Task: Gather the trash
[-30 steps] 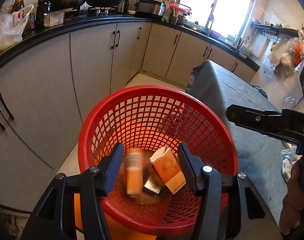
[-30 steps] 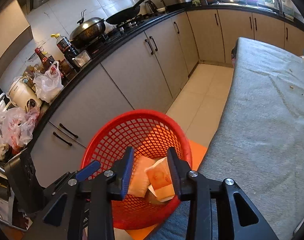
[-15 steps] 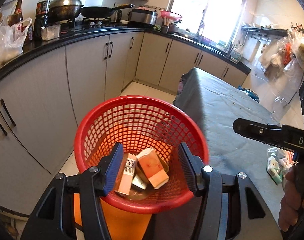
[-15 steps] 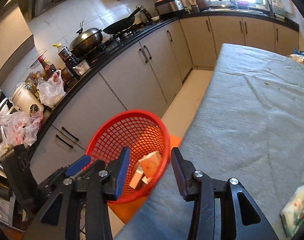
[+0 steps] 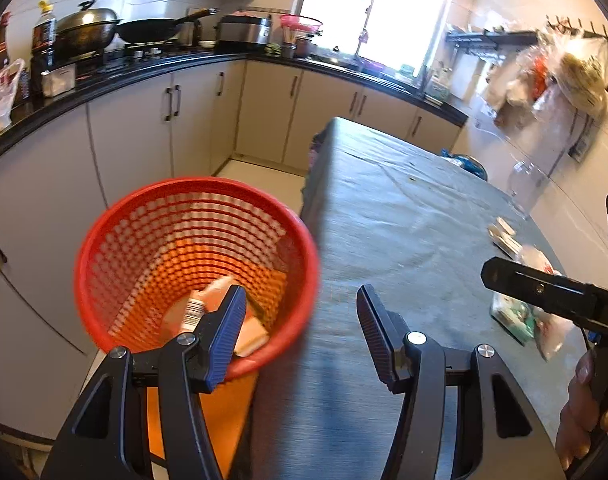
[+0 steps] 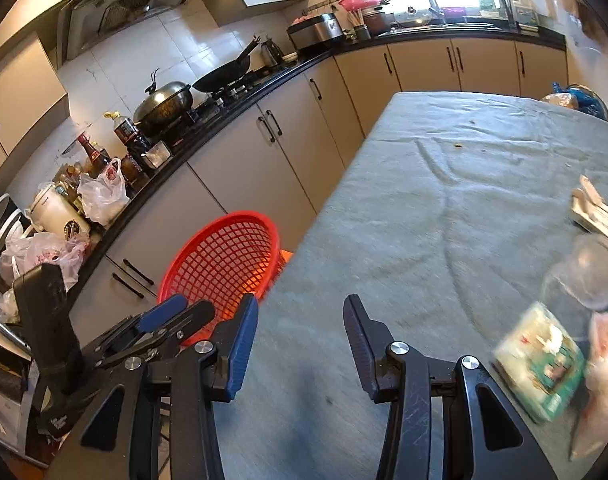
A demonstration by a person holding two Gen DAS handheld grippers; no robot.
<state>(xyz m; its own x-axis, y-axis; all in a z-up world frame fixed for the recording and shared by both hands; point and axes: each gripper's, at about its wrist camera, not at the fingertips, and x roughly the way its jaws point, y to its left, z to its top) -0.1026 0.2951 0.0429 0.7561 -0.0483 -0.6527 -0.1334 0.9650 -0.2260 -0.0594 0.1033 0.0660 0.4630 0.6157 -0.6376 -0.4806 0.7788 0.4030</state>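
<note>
Orange cartons (image 5: 220, 312) at the bottom of the red basket (image 5: 104, 248), beside the gray tabletop (image 5: 403, 232). Green-and-white packet (image 6: 539, 364) and clear wrappers (image 6: 583, 268) at the tabletop's right edge. Left tool (image 5: 302, 330) wide open, empty, over the basket rim. Right tool (image 6: 300, 336) wide open, empty, above the tabletop.

This is a lived-in home kitchen: beige cabinets (image 6: 244, 160) under a black countertop (image 6: 224, 112), a lidded wok (image 6: 166, 102) and a frying pan (image 6: 224, 72) on the gas stove, a range hood (image 6: 124, 8) above, sauce bottles (image 6: 128, 140), a rice cooker (image 6: 315, 32), and a sink (image 6: 443, 22) by the bright window (image 5: 375, 12).
</note>
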